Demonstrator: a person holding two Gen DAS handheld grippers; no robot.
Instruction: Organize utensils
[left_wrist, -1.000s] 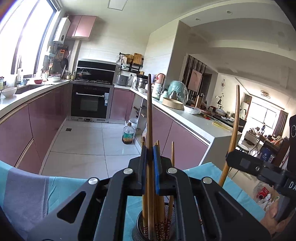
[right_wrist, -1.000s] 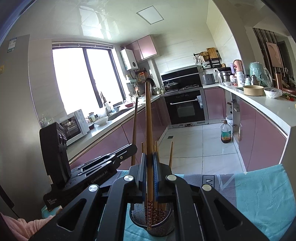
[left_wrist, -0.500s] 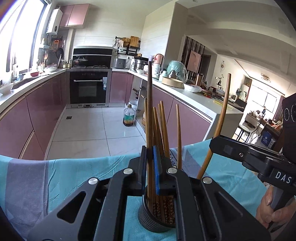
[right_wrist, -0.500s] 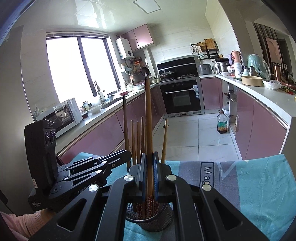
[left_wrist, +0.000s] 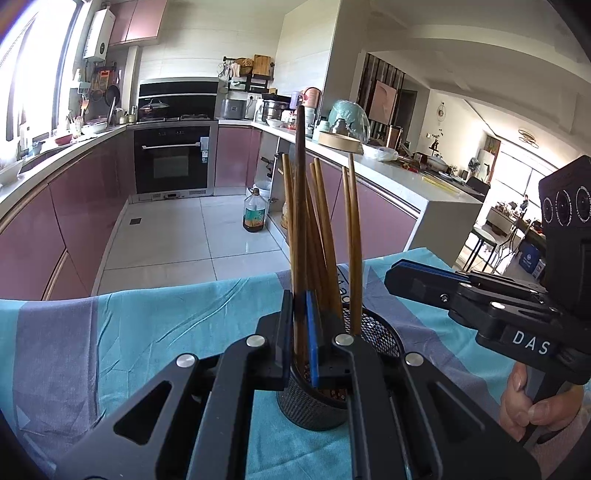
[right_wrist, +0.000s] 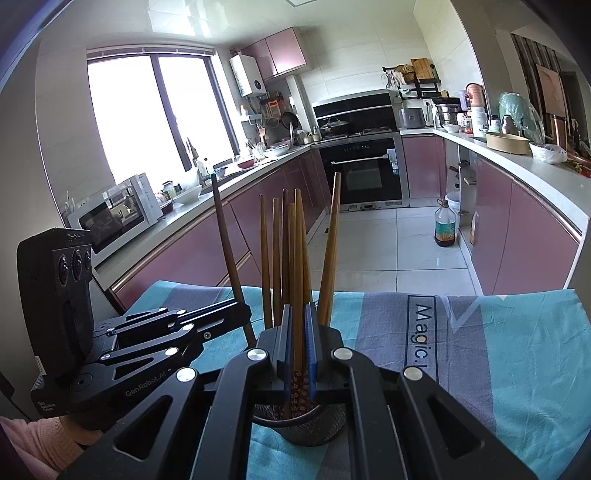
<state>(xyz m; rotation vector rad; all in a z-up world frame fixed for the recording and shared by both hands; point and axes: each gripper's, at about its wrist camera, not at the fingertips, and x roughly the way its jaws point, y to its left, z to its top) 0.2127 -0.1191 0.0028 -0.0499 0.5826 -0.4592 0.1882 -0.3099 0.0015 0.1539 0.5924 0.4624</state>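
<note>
both hand-held grippers, left (left_wrist: 300, 332) and right (right_wrist: 298, 343), each clenched a chopstick (left_wrist: 300, 206) over the mesh holder (left_wrist: 373, 332); tilted release risked tipping it.

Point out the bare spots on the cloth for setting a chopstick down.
Bare striped blue-grey cloth lies right of the black mesh holder, and left of it in the left view. The holder, packed with wooden chopsticks, is crowded.

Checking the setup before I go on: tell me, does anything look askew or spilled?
Nothing spilled. The chopsticks splay unevenly in the mesh holder, and the tablecloth is wrinkled; nothing else stands out.
</note>
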